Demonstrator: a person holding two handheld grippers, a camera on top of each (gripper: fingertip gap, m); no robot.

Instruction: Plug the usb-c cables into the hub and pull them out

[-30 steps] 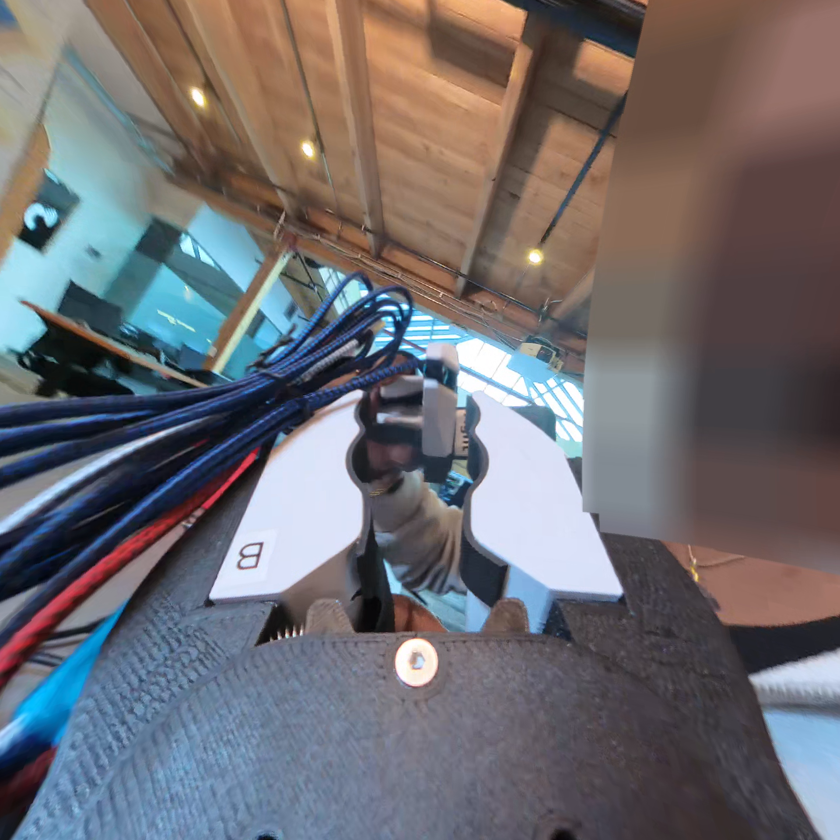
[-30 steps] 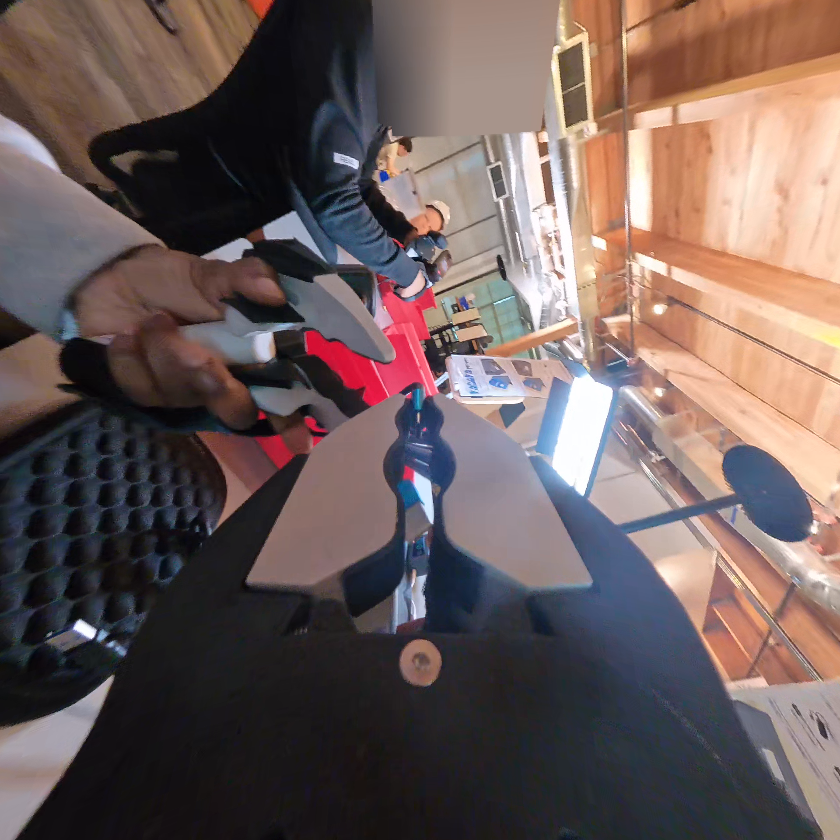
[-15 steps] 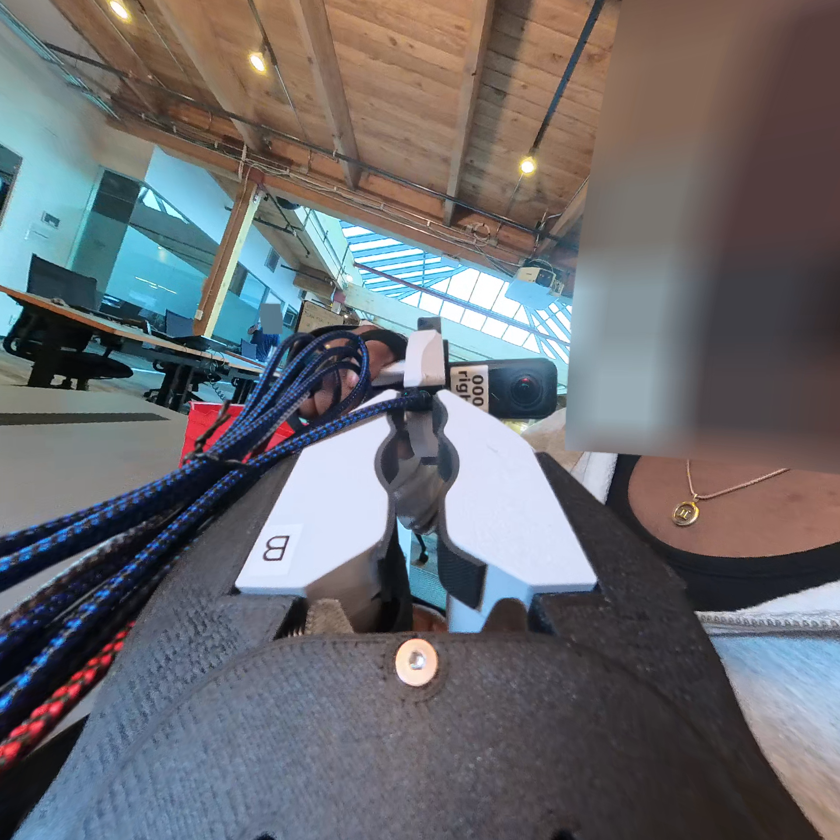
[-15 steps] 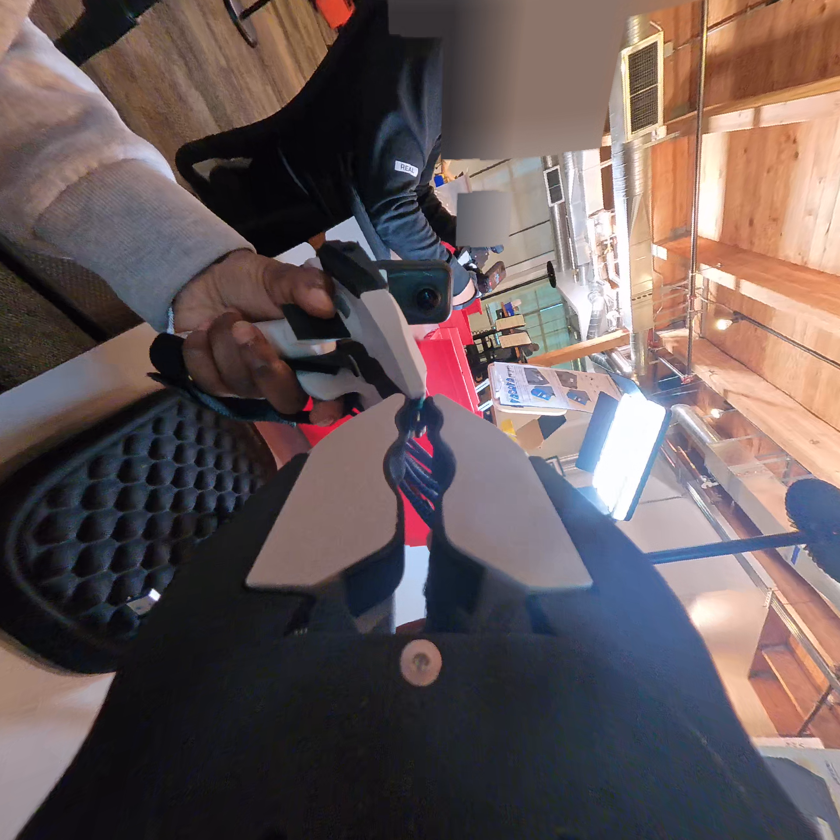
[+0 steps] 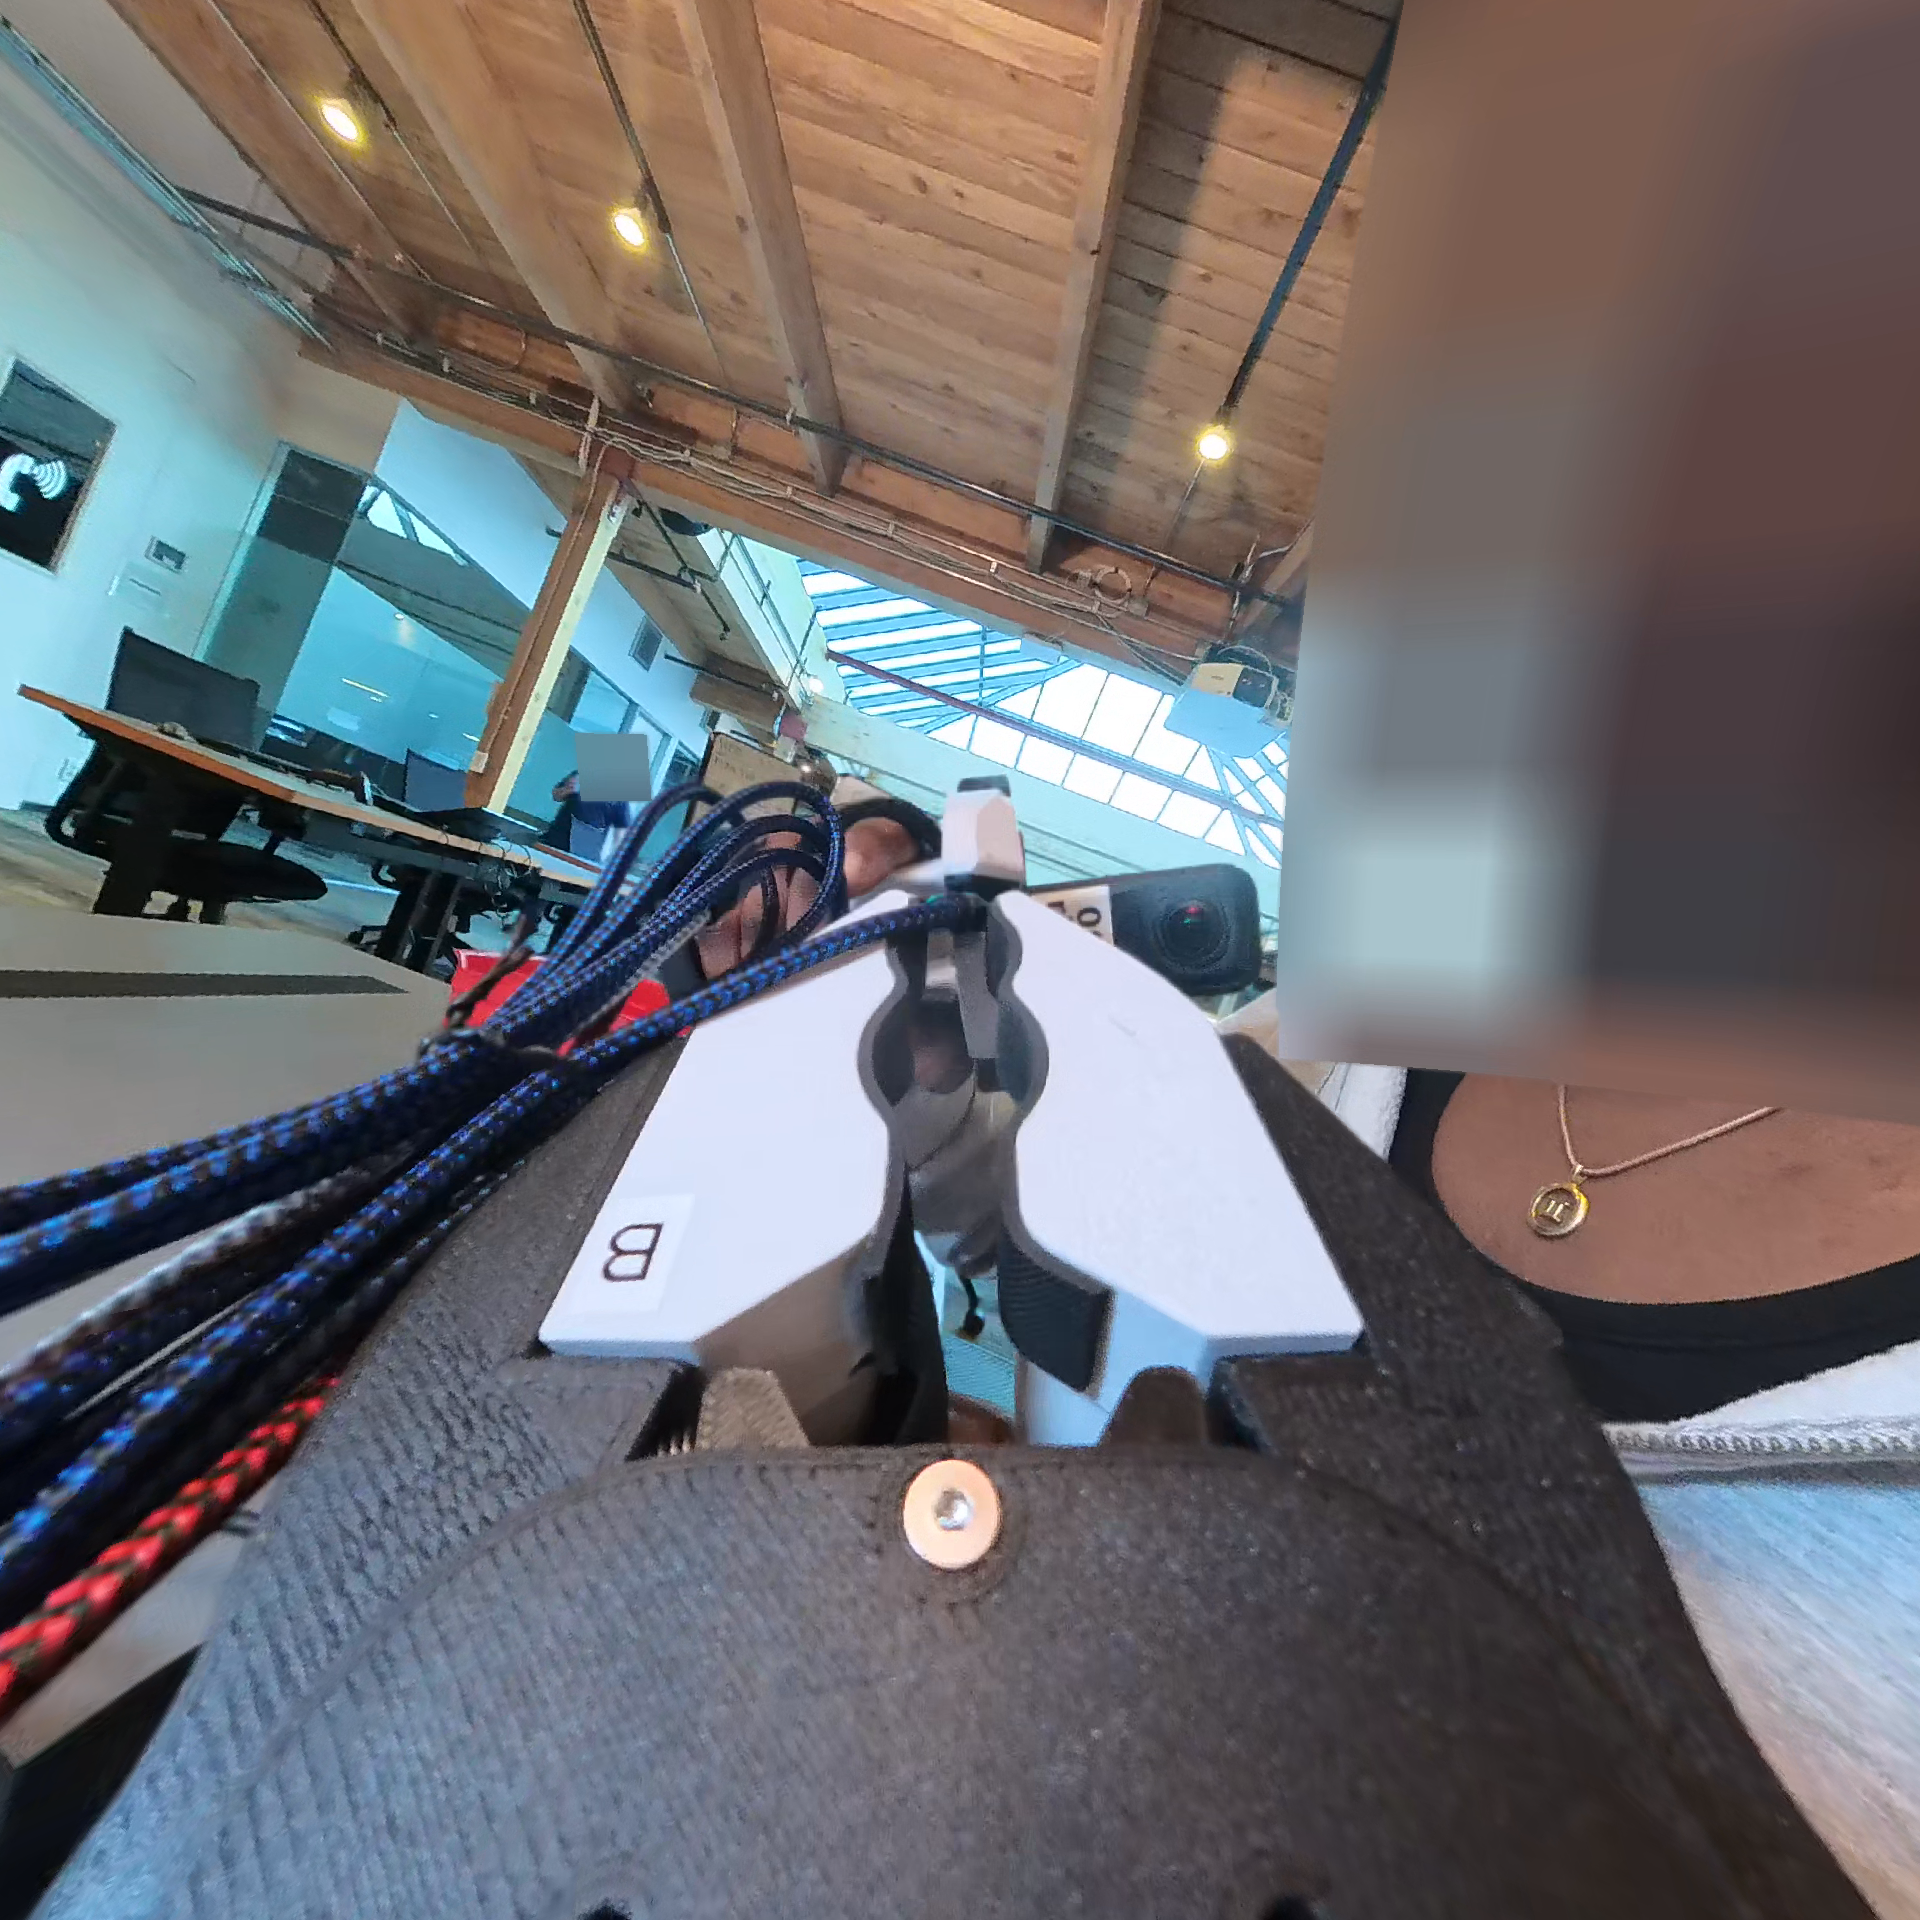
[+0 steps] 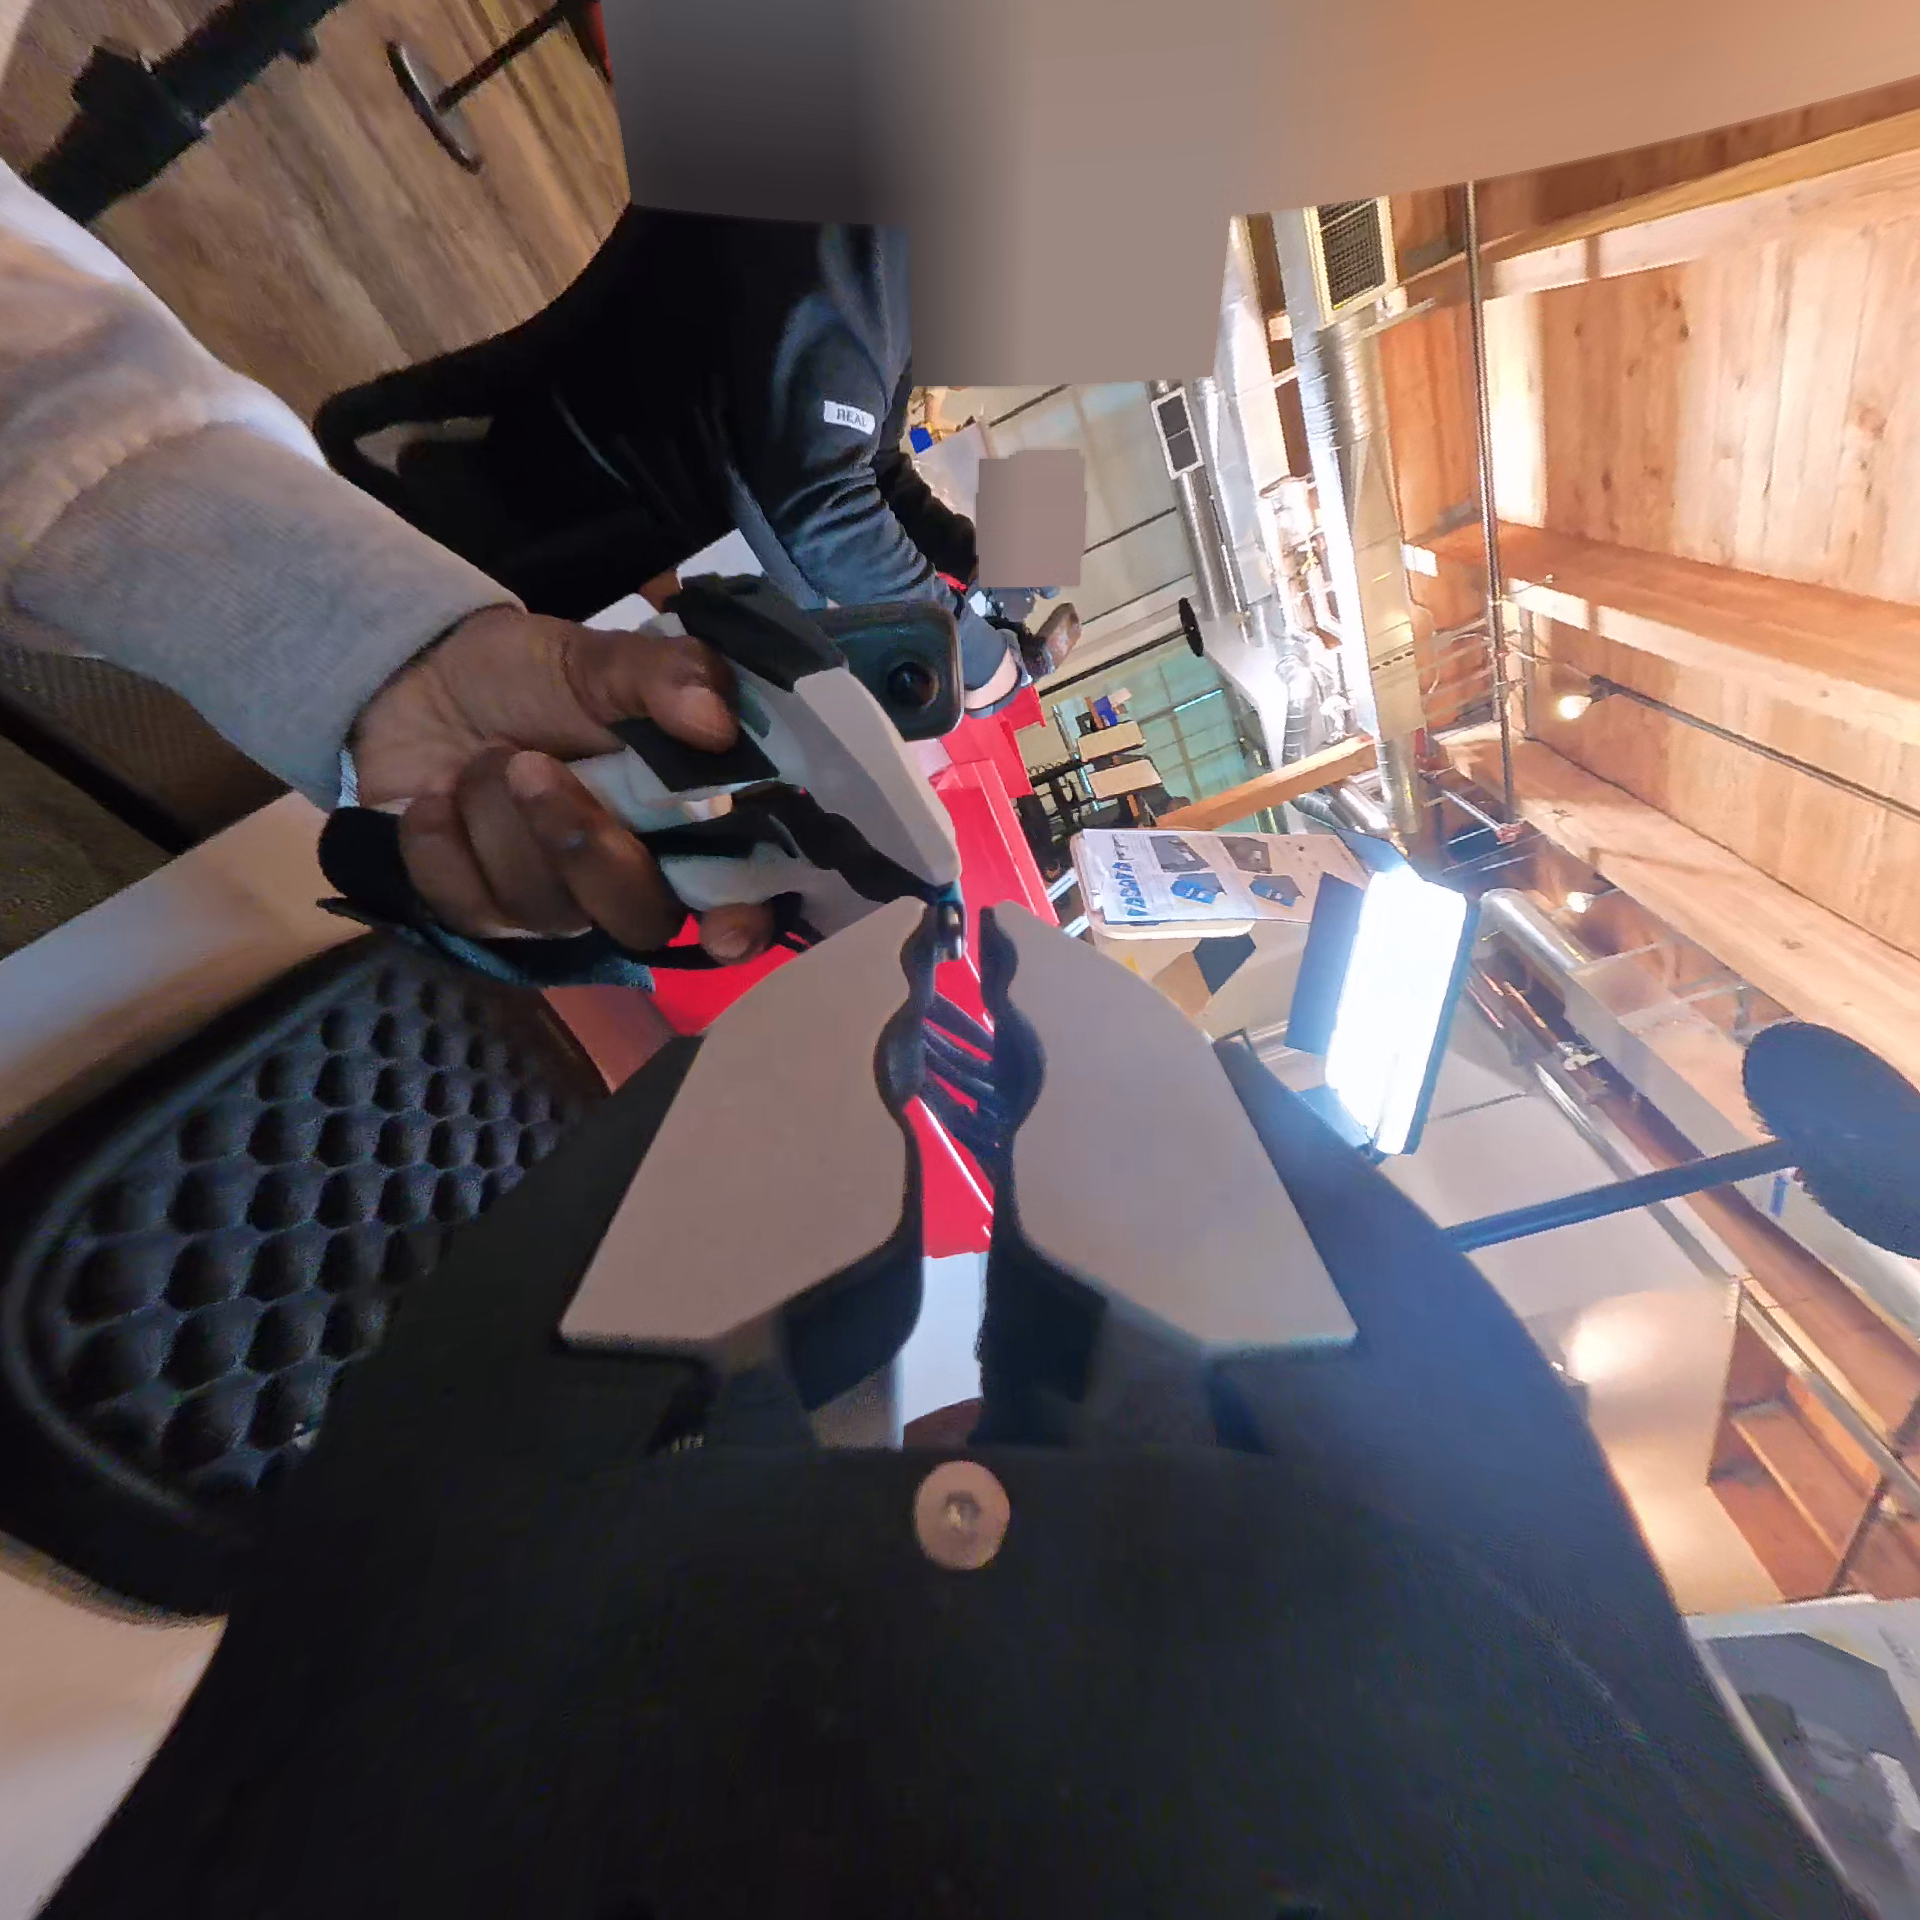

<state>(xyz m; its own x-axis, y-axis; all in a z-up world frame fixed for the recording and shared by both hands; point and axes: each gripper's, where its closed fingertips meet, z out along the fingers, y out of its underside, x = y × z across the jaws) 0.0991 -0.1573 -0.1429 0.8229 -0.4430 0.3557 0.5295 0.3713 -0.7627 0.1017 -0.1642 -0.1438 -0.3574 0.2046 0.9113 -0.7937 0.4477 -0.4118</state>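
**Grippers Tip to Tip on Cable End**

Left wrist view, left to right: bundle of cables point(image 5: 343, 1132), blue braided with one red, hanging off the left side, tied with a black band, loops rising near the fingertips. One blue strand running to the left gripper point(image 5: 961, 920), pinched there between nearly closed tips. Right gripper point(image 5: 982, 836) directly beyond, tips pointing down at that spot. Versus half a second ago: view tilted further up, bundle sagging lower.

Right wrist view, left to right: hand point(image 6: 520, 769) gripping the left gripper point(image 6: 930, 868), tips meeting the right gripper point(image 6: 951, 920). Right fingers slightly parted around a small plug point(image 6: 951, 925); firm grip cannot be confirmed. Previously fingertips closer together. Hub not located.
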